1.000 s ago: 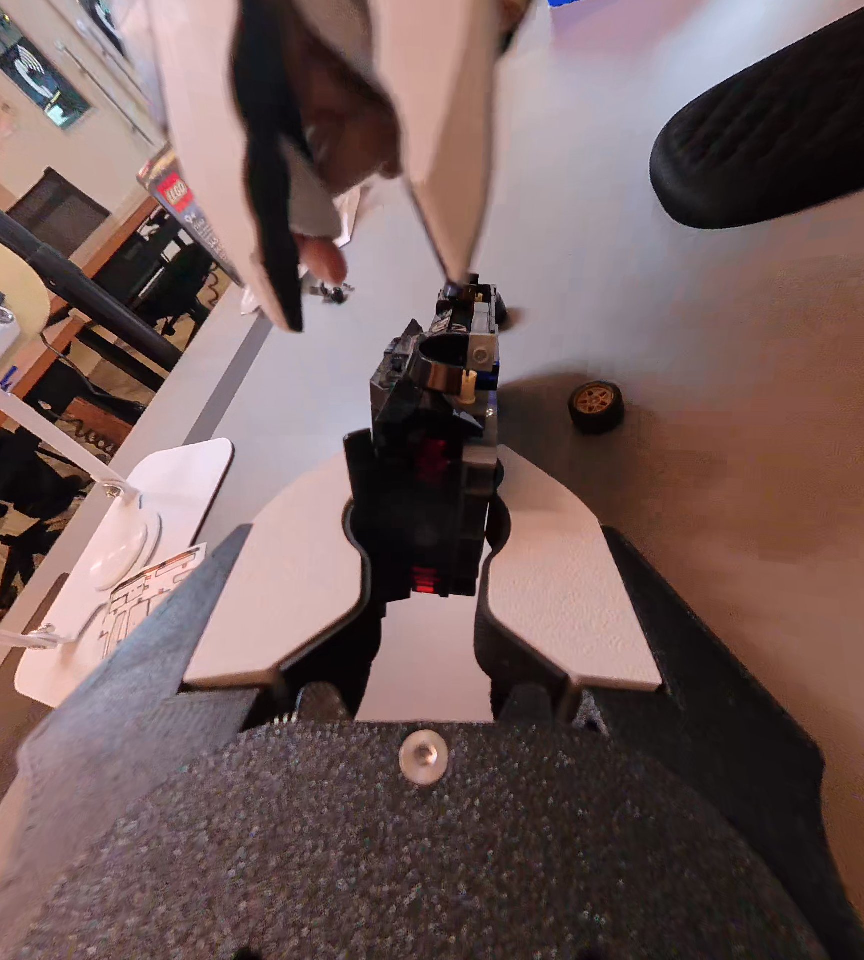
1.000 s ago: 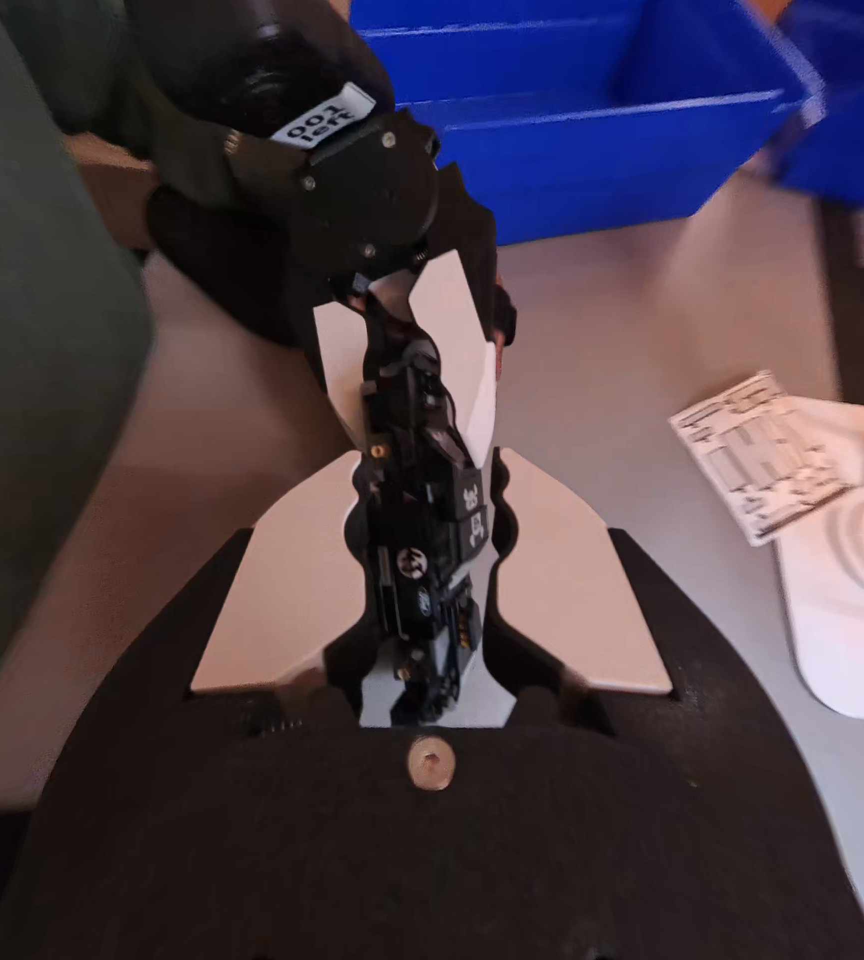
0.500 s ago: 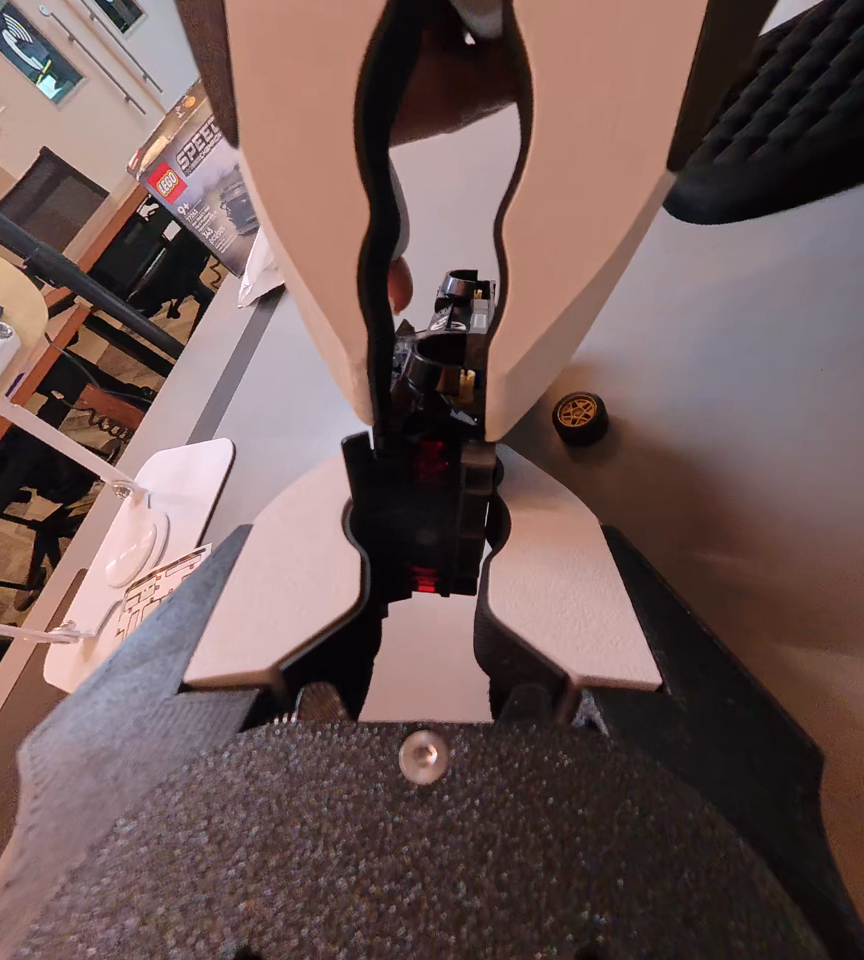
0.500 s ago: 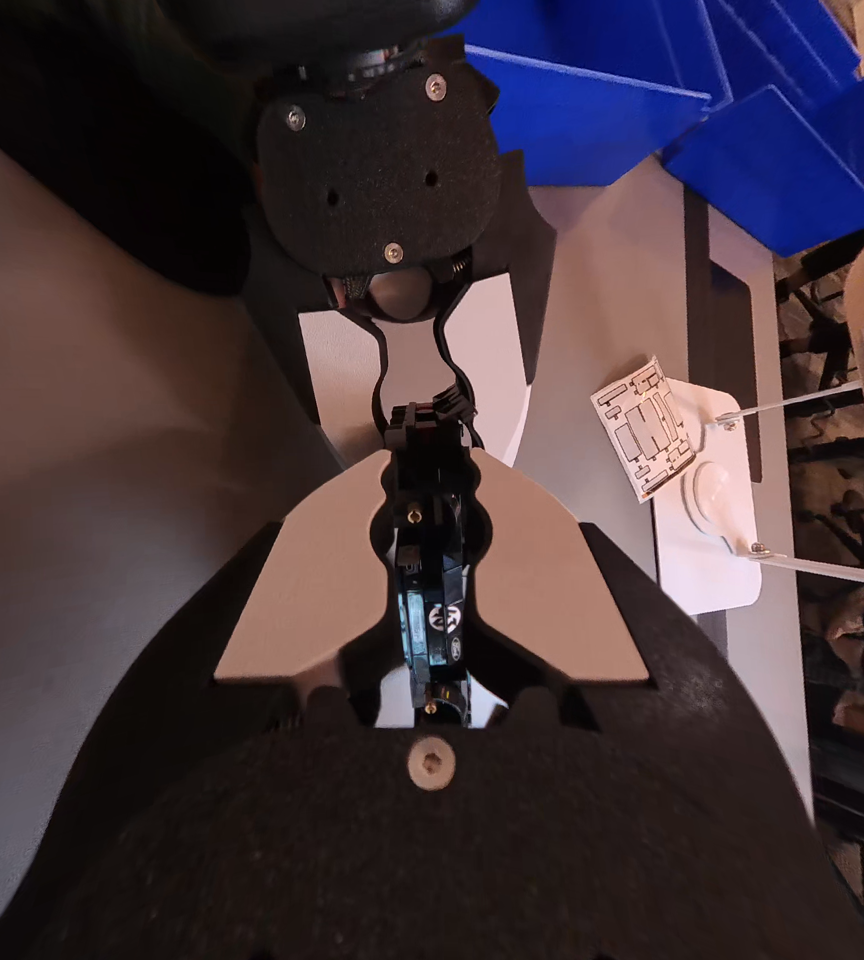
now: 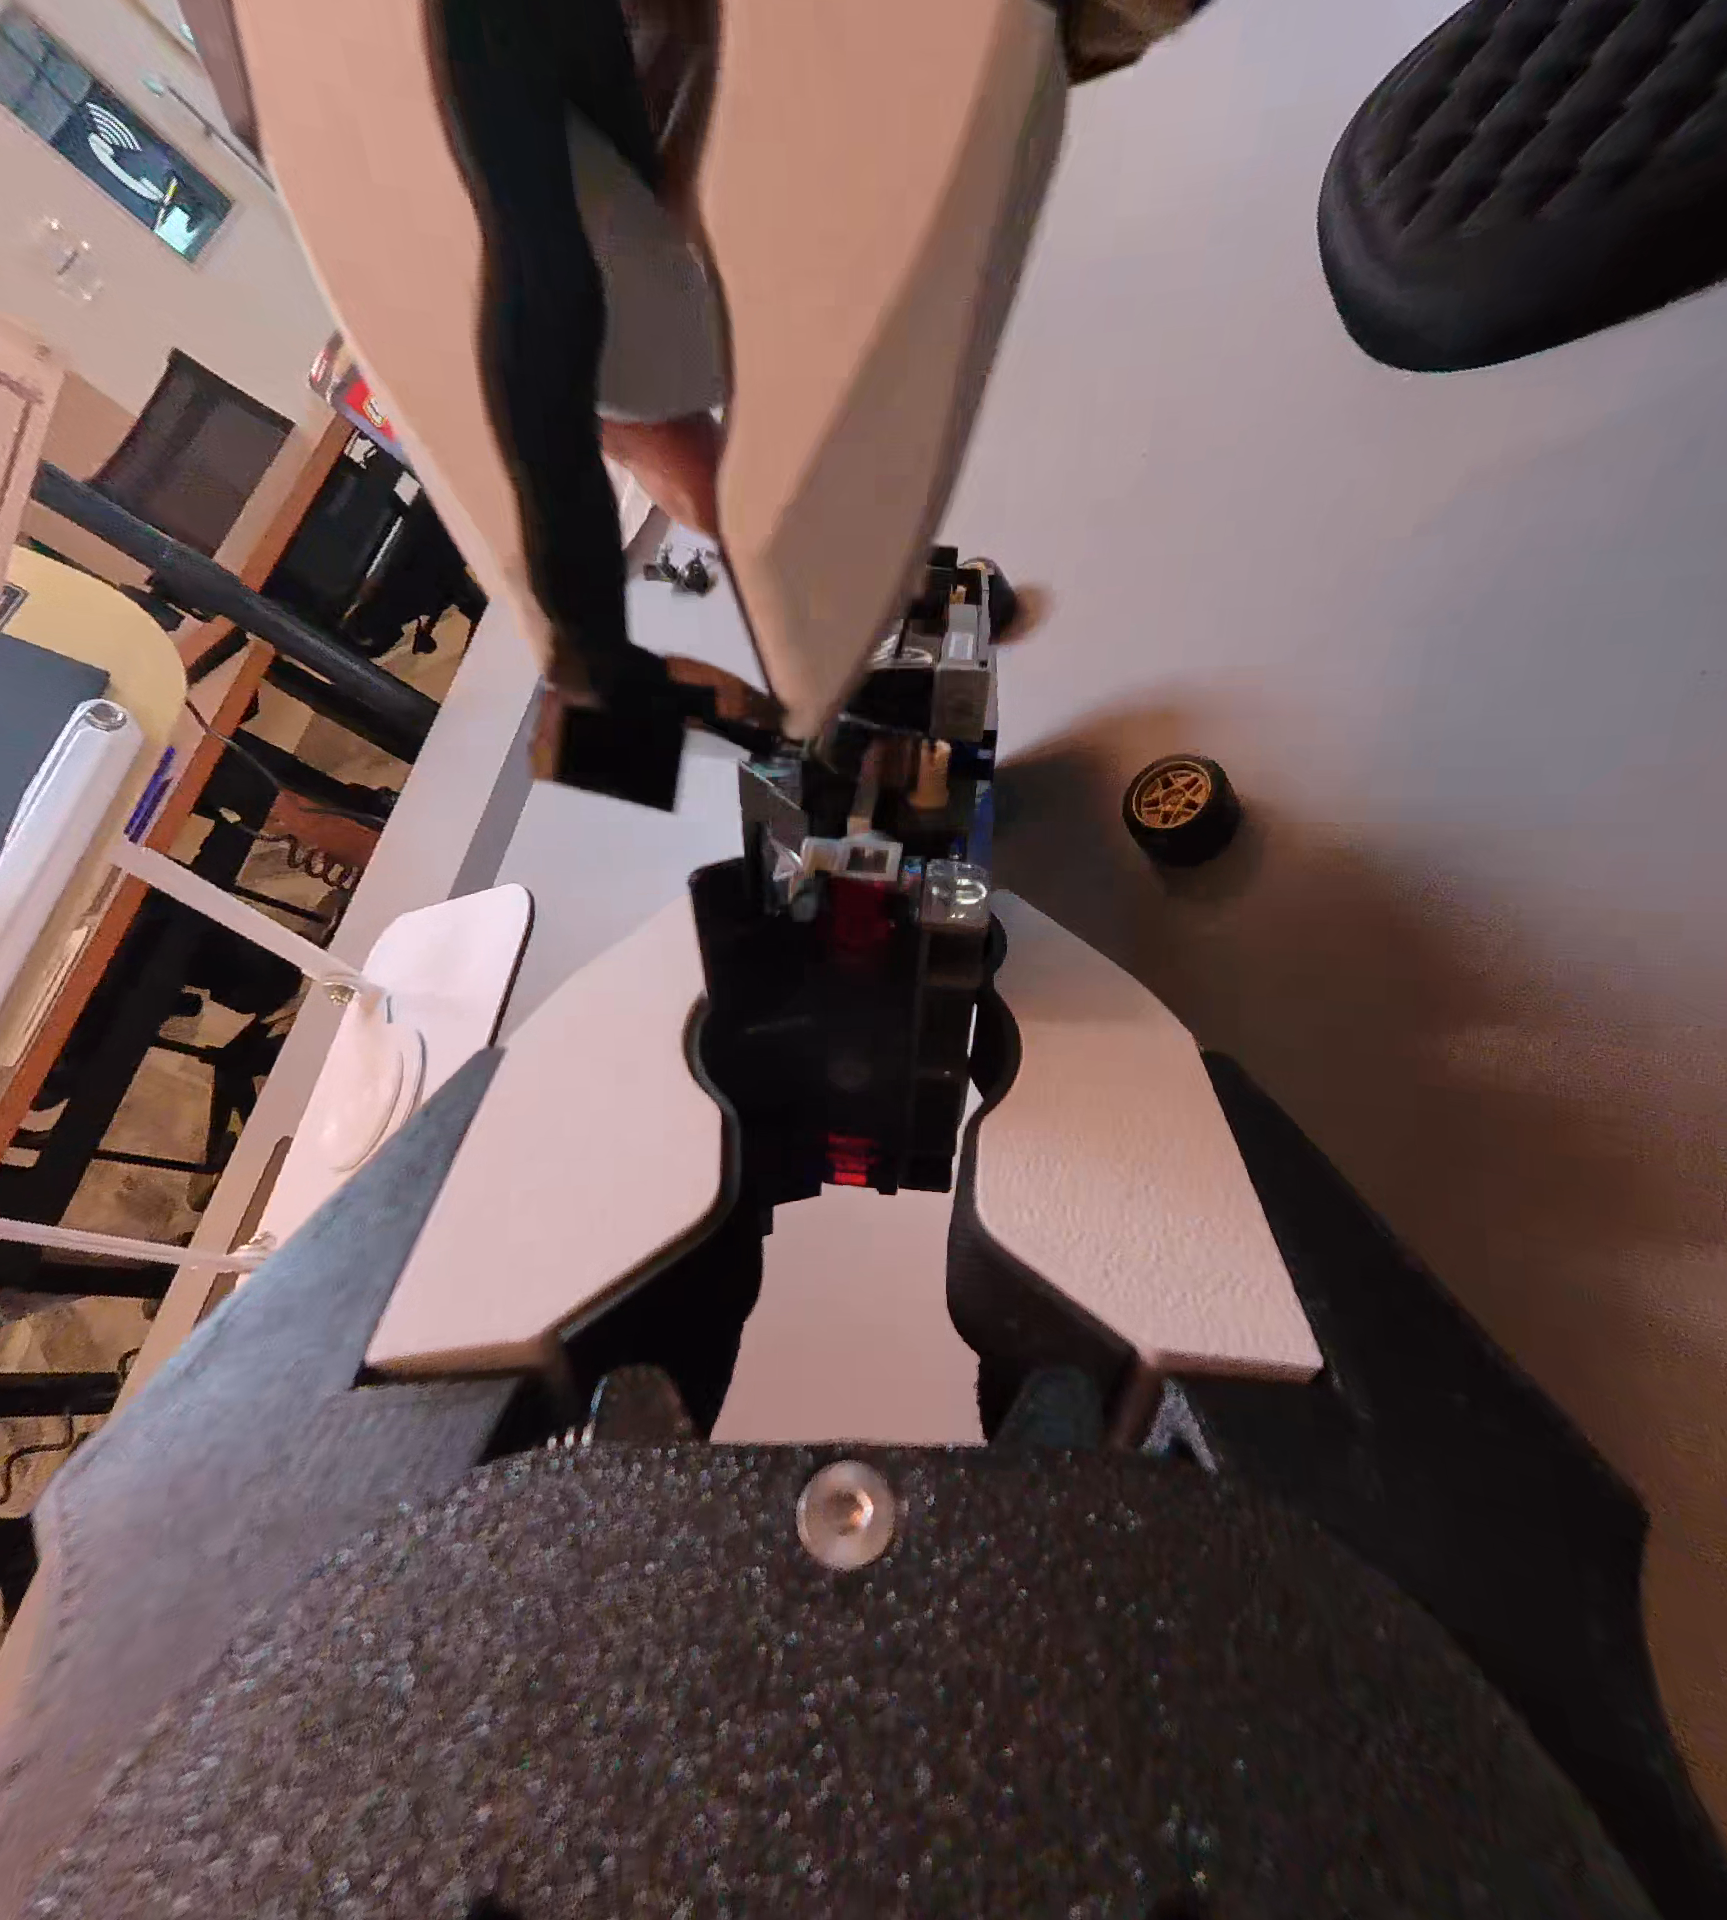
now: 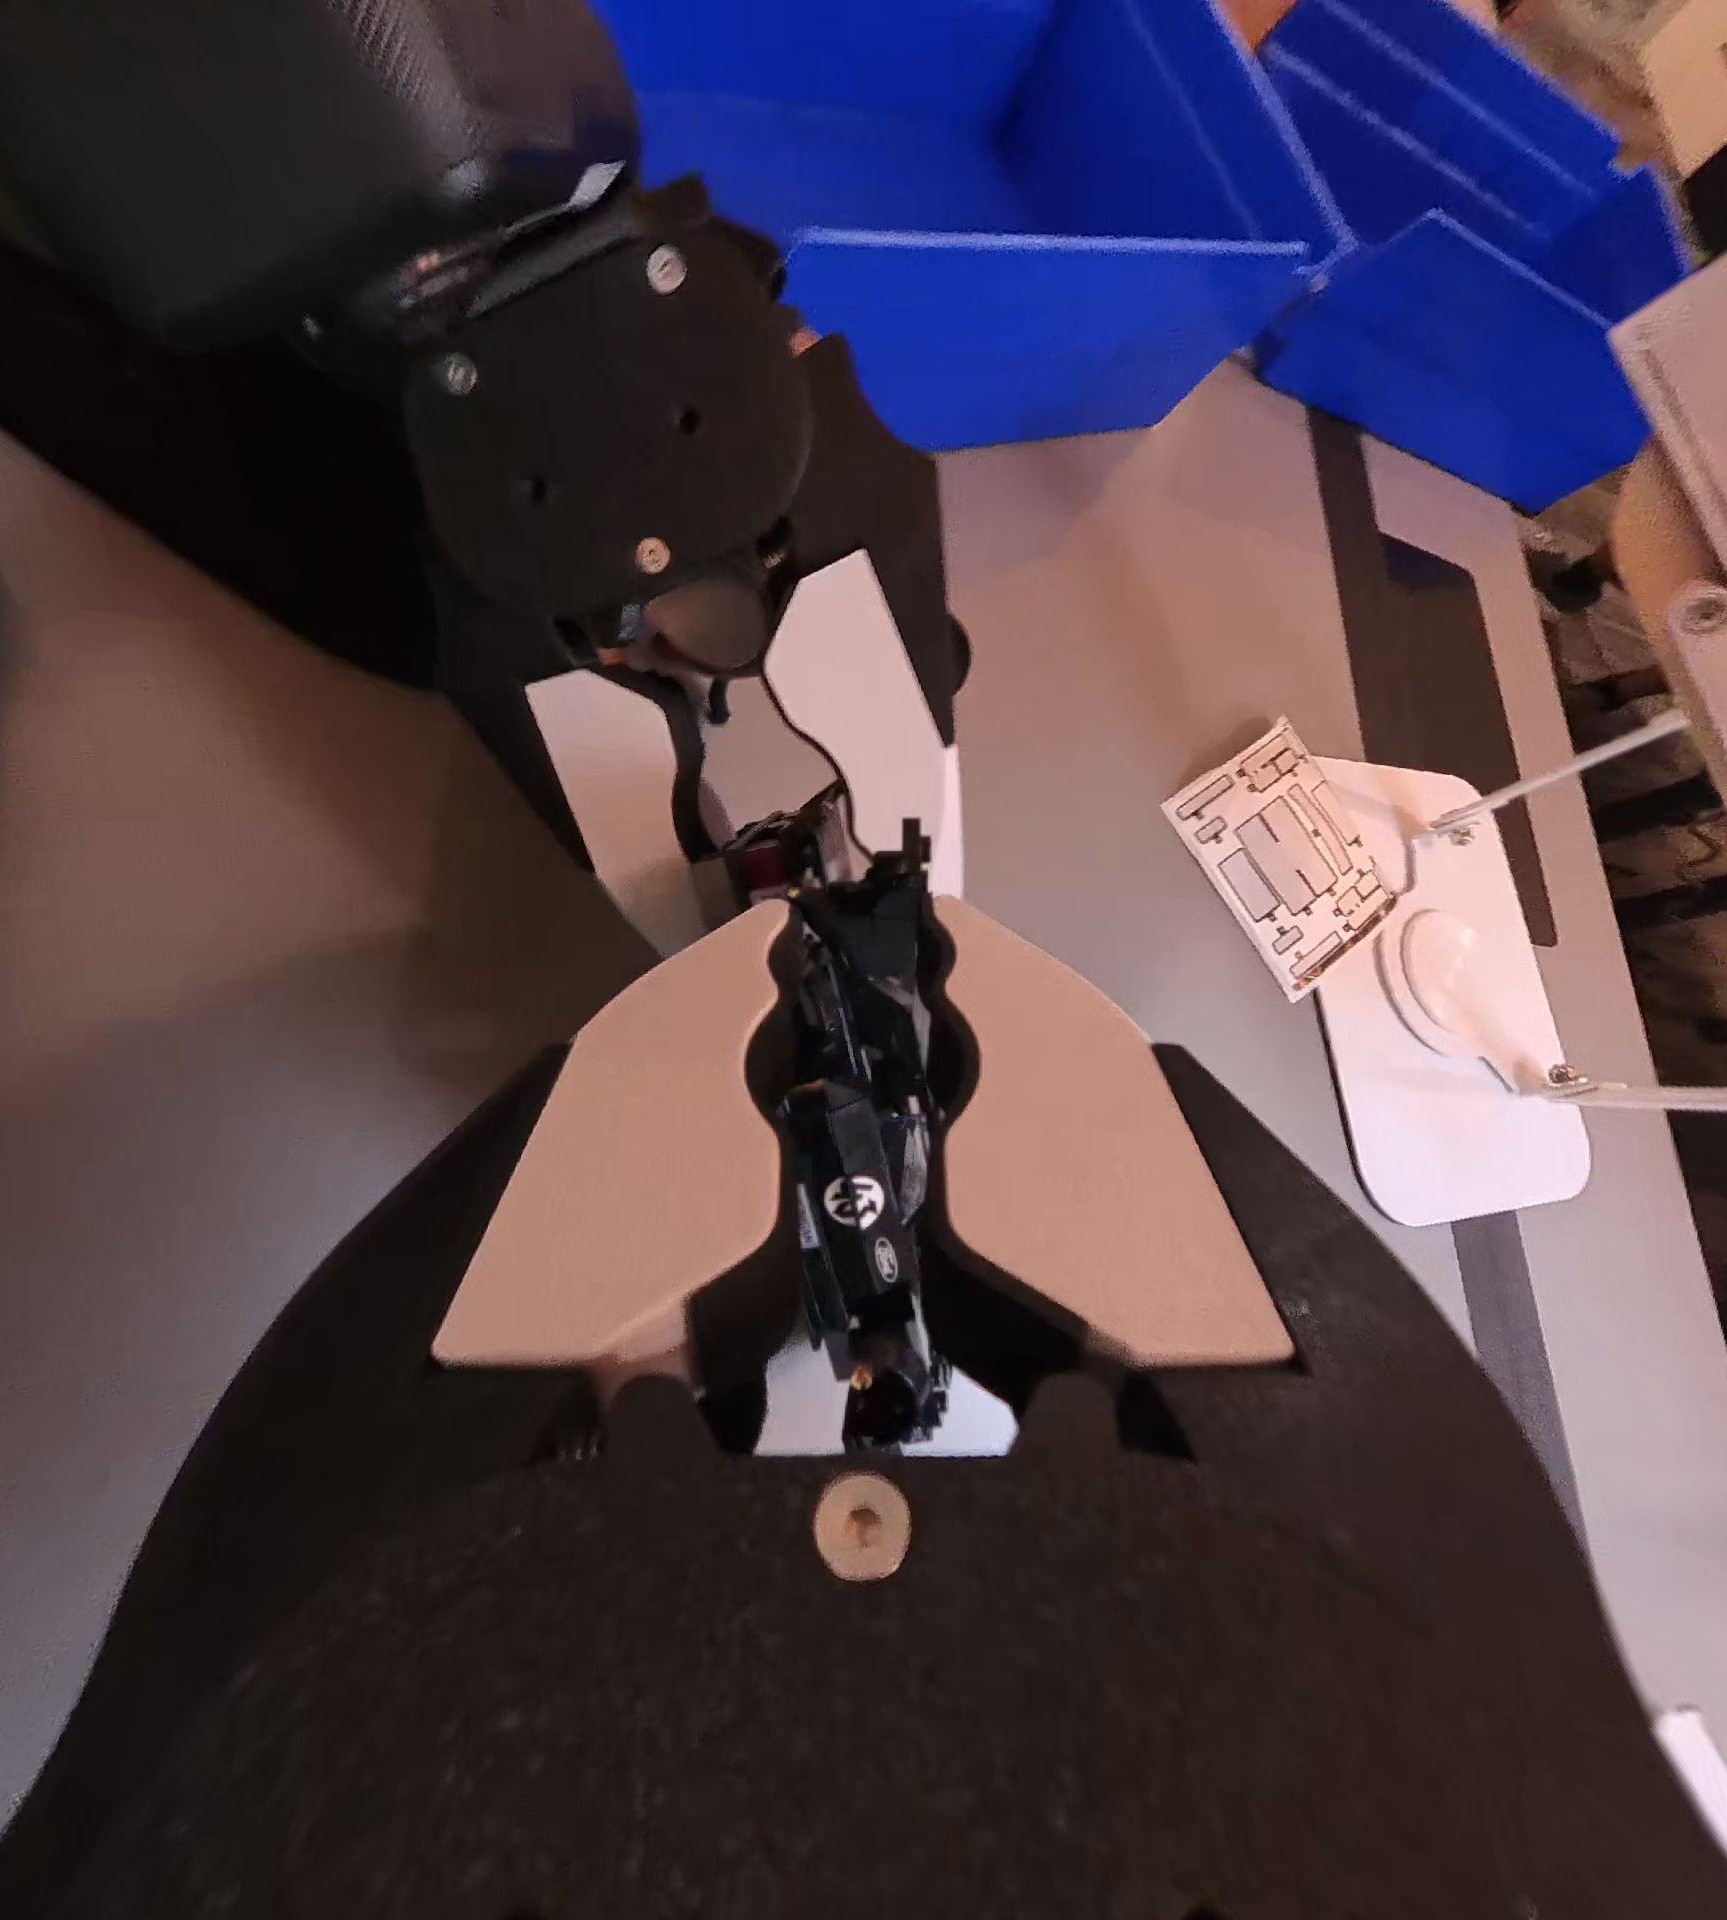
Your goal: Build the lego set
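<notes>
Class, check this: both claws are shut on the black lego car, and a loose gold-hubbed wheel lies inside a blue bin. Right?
Not quite. The wheel lies on the grey table, as the left wrist view shows. The left claw and right claw are both shut on the black lego car.

Each gripper has 2 broad, flat, cream-white fingers with wavy black-lined inner edges, set on a black, grainy, rounded body.

On the left gripper (image 5: 843, 1049) the fingers (image 5: 578, 1164) have a pebbled surface, and 1 silver screw (image 5: 843, 1512) sits in the middle of the body just behind them.

The right gripper (image 6: 859, 1049) has smoother fingers (image 6: 1077, 1174) and 1 pale screw (image 6: 861, 1527) in the same spot.

Seen from the right wrist view, the left gripper's round black front plate (image 6: 610, 416) carries 3 silver screws and 2 small holes, with a coiled spring at its lower edge.
</notes>
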`<act>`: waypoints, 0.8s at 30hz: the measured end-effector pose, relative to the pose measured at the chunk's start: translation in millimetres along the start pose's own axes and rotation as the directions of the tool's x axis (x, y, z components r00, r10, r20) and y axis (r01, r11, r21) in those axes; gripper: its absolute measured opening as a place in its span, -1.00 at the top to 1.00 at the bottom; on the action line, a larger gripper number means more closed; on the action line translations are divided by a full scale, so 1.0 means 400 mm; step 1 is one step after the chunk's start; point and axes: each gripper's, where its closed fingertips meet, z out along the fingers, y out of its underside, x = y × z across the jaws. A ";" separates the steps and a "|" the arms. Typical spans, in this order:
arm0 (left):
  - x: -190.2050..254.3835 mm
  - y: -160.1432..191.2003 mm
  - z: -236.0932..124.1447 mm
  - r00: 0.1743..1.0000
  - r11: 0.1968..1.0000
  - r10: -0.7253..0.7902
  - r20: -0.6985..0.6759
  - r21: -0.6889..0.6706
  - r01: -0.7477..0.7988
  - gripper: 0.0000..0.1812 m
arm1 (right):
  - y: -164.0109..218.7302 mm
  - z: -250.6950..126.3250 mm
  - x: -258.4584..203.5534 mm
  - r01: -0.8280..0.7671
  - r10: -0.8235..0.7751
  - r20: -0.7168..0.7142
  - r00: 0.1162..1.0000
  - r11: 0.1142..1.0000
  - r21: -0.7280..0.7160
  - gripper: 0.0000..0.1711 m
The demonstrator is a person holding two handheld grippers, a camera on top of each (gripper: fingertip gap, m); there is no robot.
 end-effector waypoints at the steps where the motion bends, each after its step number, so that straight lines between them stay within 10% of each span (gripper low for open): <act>1: 0.000 -0.001 0.001 1.000 1.000 -0.002 0.000 0.001 0.002 0.54 | -0.005 -0.006 0.007 -0.014 0.015 -0.014 1.000 1.000 0.026 0.76; 14: -0.029 0.032 0.022 0.966 0.976 0.210 0.149 -0.083 -0.199 0.54 | 0.205 -0.118 -0.009 -0.054 0.041 -0.286 0.957 0.998 -0.036 0.76; 24: 0.031 0.023 0.063 0.706 0.743 0.669 0.234 -0.209 -0.635 0.54 | 0.257 -0.097 0.031 -0.028 0.004 -0.327 0.945 0.997 -0.066 0.76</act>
